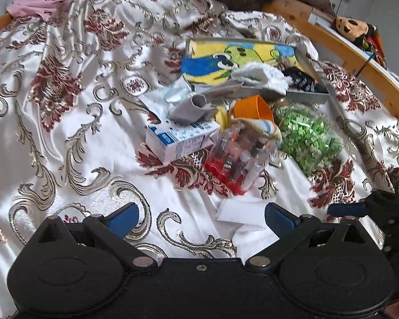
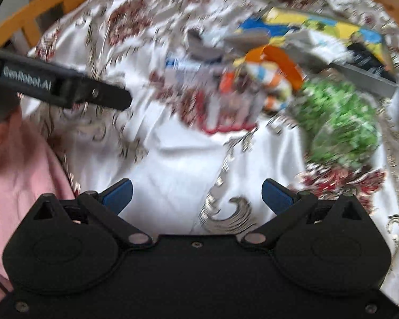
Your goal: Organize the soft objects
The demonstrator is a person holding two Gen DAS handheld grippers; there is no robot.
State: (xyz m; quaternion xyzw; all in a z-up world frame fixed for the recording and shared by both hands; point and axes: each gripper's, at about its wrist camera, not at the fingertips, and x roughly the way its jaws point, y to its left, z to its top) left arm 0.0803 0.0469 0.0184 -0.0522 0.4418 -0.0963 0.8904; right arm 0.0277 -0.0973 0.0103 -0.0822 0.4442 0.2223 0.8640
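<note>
Clearly both the left gripper [image 1: 200, 216] and the right gripper [image 2: 196, 192] stand wide apart and empty above the bedspread [image 1: 66, 122]. The white cloth [image 1: 243, 214] lies crumpled just ahead of the left fingers; it looks light, limp and likely to sag, so pinching a raised fold near its middle seems best.

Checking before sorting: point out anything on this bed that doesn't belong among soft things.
Hard items lie jumbled among the cloths: a clear jar of green pieces on its side, a toppled container of small bottles, a carton and an orange cup.
</note>
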